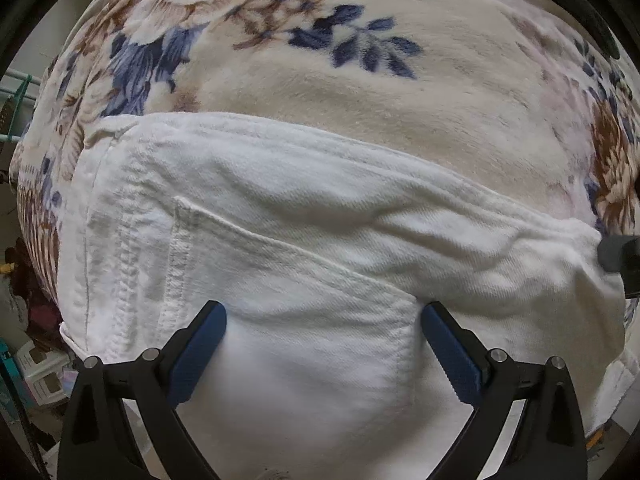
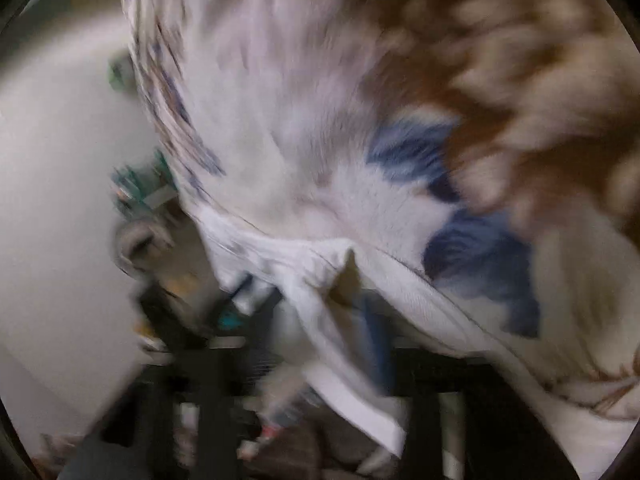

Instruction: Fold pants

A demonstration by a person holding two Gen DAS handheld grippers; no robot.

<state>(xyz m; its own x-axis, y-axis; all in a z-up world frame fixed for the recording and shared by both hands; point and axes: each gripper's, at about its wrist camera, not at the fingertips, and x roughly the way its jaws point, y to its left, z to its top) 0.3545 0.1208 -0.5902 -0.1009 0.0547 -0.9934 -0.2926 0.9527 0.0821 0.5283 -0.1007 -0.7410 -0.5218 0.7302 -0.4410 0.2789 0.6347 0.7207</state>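
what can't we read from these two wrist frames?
- Right wrist view: motion blur throughout; the right gripper's state and hold on the white pants are unreadable.
- Left wrist view: the pants' lower part is cut off by the frame edge and the left gripper.
- Left view: dark object at the right edge, cropped.

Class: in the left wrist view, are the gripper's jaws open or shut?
Open. The left gripper has its blue pads set wide apart over the white pants, clamping nothing.
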